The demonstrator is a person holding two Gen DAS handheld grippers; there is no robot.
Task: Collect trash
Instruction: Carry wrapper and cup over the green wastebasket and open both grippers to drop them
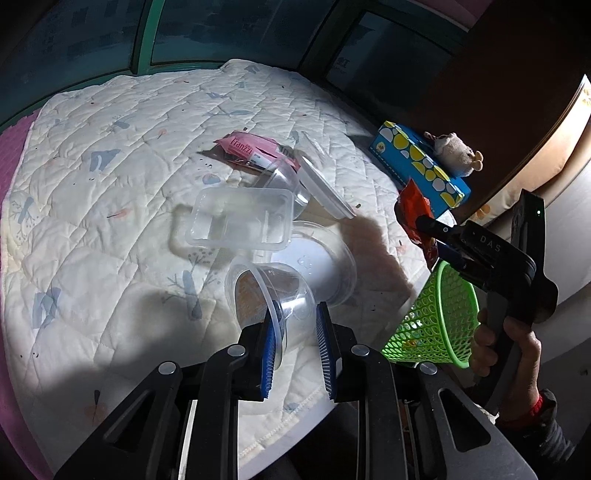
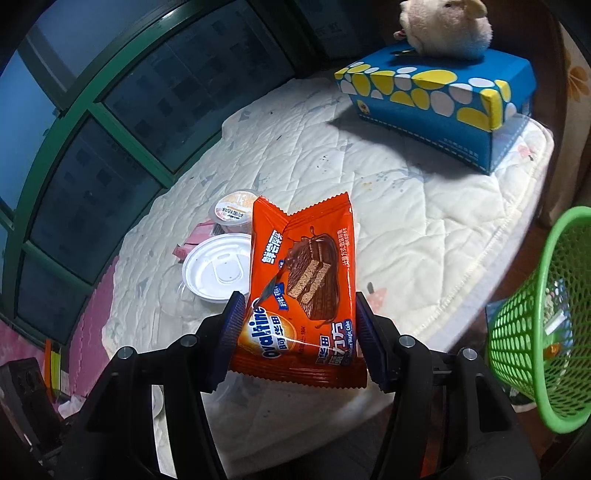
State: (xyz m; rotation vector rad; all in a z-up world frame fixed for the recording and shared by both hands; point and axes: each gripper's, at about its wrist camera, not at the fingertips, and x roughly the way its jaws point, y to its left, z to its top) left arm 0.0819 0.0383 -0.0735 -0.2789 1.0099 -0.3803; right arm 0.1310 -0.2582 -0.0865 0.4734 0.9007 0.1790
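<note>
In the left wrist view, the left gripper (image 1: 295, 345) fills the bottom edge, its jaws narrow and clamped on the rim of a clear round tub (image 1: 273, 291) that tilts just above the white quilt (image 1: 92, 229). Beyond it, toward 12 o'clock, lie a white round lid (image 1: 314, 264), a clear rectangular box (image 1: 240, 218) and a pink wrapper (image 1: 255, 149). At 3 o'clock a hand (image 1: 506, 343) holds the right gripper (image 1: 430, 236) above a green basket (image 1: 439, 321), which stands beside the quilt's edge. In the right wrist view, the right gripper (image 2: 295, 332) pinches an orange snack packet (image 2: 303, 280) by its two side edges, jaws partly closed on it, the packet upright and off the quilt (image 2: 406, 206). The basket (image 2: 546, 325) sits at 3 o'clock, with some scraps already inside. Farther off, at 10 o'clock, the lid (image 2: 218, 271) and a small sealed cup (image 2: 234, 212) rest on the quilt. At 1 o'clock a blue spotted box (image 2: 443, 99) carries a plush toy (image 2: 447, 27).
</note>
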